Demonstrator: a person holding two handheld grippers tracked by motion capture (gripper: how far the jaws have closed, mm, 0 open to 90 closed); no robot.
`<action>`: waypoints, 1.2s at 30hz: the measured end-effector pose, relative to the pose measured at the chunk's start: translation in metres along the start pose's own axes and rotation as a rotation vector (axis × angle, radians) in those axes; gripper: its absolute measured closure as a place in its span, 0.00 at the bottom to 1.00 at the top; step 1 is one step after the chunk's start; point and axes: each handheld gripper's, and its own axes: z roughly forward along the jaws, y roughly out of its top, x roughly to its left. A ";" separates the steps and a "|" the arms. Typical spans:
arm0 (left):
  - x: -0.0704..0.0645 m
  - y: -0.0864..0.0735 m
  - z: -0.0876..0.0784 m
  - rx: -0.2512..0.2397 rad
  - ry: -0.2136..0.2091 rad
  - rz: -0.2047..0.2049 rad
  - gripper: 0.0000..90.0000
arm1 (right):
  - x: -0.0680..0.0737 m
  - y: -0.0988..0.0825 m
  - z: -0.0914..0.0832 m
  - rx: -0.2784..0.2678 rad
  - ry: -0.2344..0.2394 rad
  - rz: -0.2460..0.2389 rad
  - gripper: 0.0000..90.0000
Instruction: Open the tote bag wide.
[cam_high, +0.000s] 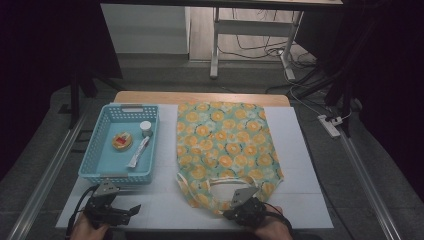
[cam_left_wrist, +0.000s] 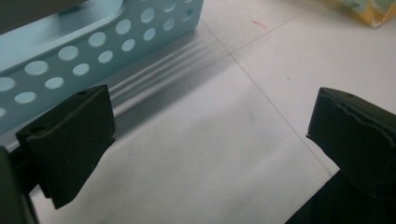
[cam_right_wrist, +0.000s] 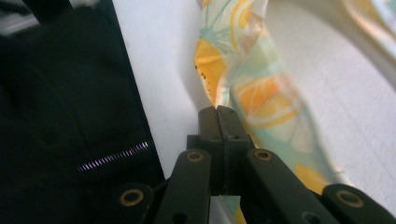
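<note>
A cloth bag (cam_high: 225, 145) printed with orange slices lies flat on the white table top (cam_high: 300, 165), its handles and opening toward the near edge. My right gripper (cam_high: 231, 209) sits at the bag's near edge. In the right gripper view its jaws (cam_right_wrist: 218, 112) are pressed together with the bag's fabric (cam_right_wrist: 261, 88) pinched at their tips. My left gripper (cam_high: 134, 209) rests low at the near left of the table, just in front of the blue basket (cam_high: 90, 165). Its jaws (cam_left_wrist: 210, 116) stand wide apart over bare table with nothing between them.
The perforated blue basket (cam_left_wrist: 93, 51) holds a small white jar (cam_high: 145, 128), a round red-and-yellow container (cam_high: 122, 141) and a white tube (cam_high: 138, 153). A corner of the bag (cam_left_wrist: 369, 9) shows far off. Dark clothing with a zip (cam_right_wrist: 112, 158) lies beyond the table's near edge.
</note>
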 end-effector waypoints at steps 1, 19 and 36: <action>0.000 0.000 0.000 0.000 0.000 -0.001 0.01 | 0.000 0.000 0.000 0.000 0.000 0.000 1.00; 0.001 0.000 0.000 0.001 -0.003 -0.013 0.02 | -0.026 0.028 -0.044 -0.136 -0.033 0.024 1.00; 0.002 0.000 0.000 0.000 -0.005 -0.022 0.02 | -0.061 0.043 -0.060 -0.160 -0.090 0.057 1.00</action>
